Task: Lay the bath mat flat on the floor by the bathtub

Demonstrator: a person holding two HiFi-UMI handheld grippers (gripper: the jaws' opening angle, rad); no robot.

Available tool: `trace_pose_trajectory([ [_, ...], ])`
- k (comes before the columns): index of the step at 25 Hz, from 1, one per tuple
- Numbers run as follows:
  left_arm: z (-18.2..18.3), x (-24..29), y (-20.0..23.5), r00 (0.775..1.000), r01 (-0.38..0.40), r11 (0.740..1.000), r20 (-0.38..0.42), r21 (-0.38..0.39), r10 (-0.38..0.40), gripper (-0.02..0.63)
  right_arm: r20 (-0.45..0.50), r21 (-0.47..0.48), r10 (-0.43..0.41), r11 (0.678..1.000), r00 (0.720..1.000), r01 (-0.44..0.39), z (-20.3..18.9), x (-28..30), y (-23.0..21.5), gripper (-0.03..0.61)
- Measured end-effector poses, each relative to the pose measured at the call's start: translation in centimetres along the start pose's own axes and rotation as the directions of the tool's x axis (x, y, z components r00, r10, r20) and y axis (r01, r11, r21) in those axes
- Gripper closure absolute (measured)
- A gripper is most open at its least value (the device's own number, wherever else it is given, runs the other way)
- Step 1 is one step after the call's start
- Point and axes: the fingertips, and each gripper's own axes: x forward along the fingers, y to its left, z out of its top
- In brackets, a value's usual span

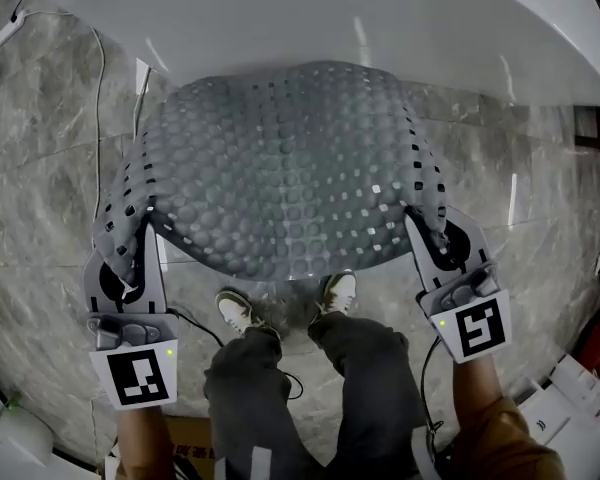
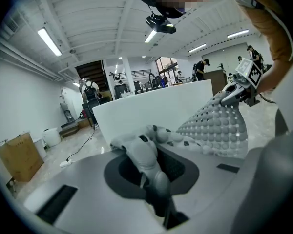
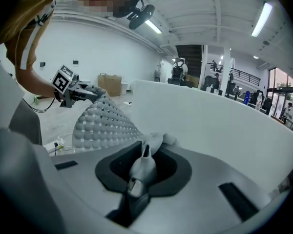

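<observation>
A grey bubbled bath mat (image 1: 290, 168) with small holes hangs spread between my two grippers, held up above the floor in front of the white bathtub (image 1: 310, 18). My left gripper (image 1: 125, 258) is shut on the mat's near left corner (image 2: 146, 155), which bunches between its jaws. On the near right corner (image 3: 144, 167) my right gripper (image 1: 442, 238) is shut the same way. From the left gripper view the mat (image 2: 217, 128) stretches away to the other gripper, and the bathtub's wall (image 2: 151, 111) stands behind it.
The floor is grey marble tile (image 1: 40, 208). The person's shoes (image 1: 242, 310) stand under the mat's near edge. A white cable (image 1: 100, 78) runs along the floor at the left. White objects (image 1: 570, 398) and a cardboard box (image 2: 19, 155) lie to the sides.
</observation>
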Motion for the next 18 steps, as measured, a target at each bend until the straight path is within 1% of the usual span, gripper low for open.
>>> trace_pose_trajectory([
  [3, 0.2, 0.0, 0.0, 1.000, 0.006, 1.000, 0.014, 0.013, -0.007, 0.569, 0.033, -0.018, -0.008, 1.000, 0.999, 0.009, 0.4, 0.3, -0.3, 0.526],
  [5, 0.1, -0.1, -0.1, 1.000, 0.025, 0.999, 0.012, 0.020, -0.025, 0.569, 0.048, -0.035, -0.008, 0.999, 0.999, 0.010, 1.0, 0.4, -0.1, 0.526],
  [9, 0.0, -0.2, -0.1, 0.999, 0.052, 0.996, 0.012, 0.068, -0.053, 0.569, 0.054, -0.062, 0.008, 0.998, 0.999, -0.005, 0.9, 0.4, 0.2, 0.526],
  [12, -0.1, -0.2, -0.2, 0.998, 0.053, 0.996, 0.021, 0.076, -0.054, 0.569, 0.071, -0.051, 0.007, 0.999, 0.997, -0.003, 0.2, 0.1, 0.1, 0.526],
  [15, 0.1, -0.2, -0.3, 0.998, 0.055, 0.992, 0.026, 0.117, -0.058, 0.569, 0.080, -0.037, 0.004, 0.999, 0.997, -0.001, -0.5, 0.0, 0.0, 0.526],
  [18, 0.7, -0.1, -0.1, 0.998, 0.054, 0.987, 0.030, 0.152, -0.059, 0.569, 0.110, -0.007, -0.008, 1.000, 0.994, 0.008, -0.8, 0.3, -0.1, 0.526],
])
